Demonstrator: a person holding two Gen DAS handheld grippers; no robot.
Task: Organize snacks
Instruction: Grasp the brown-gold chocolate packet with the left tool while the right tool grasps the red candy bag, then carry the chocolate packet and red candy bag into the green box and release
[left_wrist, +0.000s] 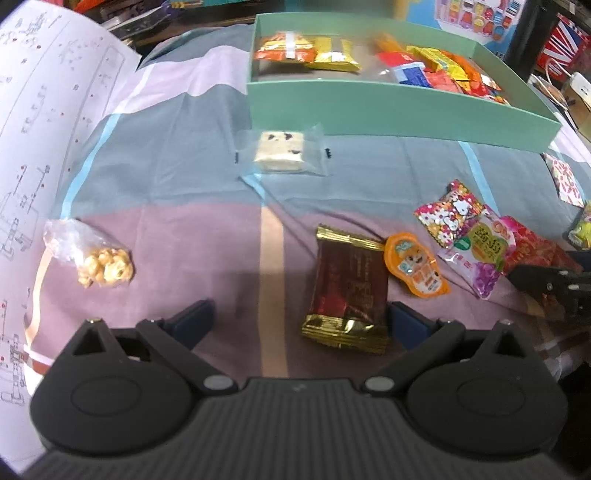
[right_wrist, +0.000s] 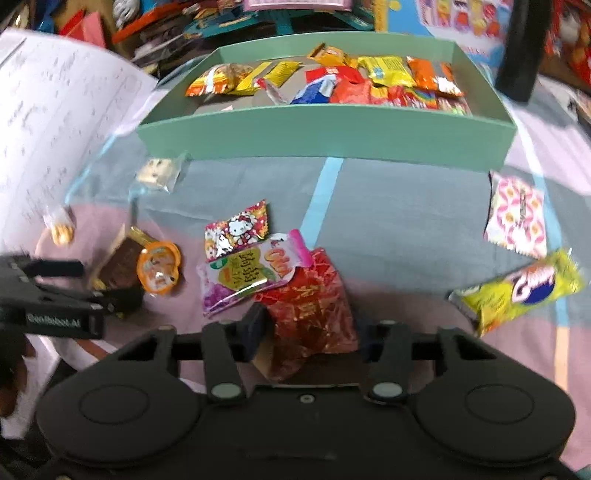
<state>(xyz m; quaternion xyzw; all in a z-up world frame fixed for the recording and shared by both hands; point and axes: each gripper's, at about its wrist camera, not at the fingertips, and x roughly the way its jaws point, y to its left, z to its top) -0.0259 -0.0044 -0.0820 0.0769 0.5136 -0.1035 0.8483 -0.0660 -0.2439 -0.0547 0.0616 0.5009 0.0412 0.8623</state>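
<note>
Your left gripper (left_wrist: 301, 319) has its jaws wide apart, low over the cloth (left_wrist: 184, 236). The brown-and-gold packet (left_wrist: 347, 291) lies between them, against the right finger (left_wrist: 408, 321) w/ clear space on the other side, so not gripped. Your right gripper (right_wrist: 308, 326) has its jaws drawn in on the red packet (right_wrist: 314, 310); both pads meet its sides and it's crumpled btwn them. The green box (right_wrist: 325, 136) sits at the far side of the cloth w/ many snacks inside. Loose on the cloth: orange jelly cup (left_wrist: 415, 266), cartoon-cat packet (left_wrist: 448, 214), grape packet (left_wrist: 480, 251), popcorn bag (left_wrist: 98, 256), white nougat bar (left_wrist: 282, 153), yellow-green packet (right_wrist: 521, 288), pink-patterned packet (right_wrist: 517, 218).
</note>
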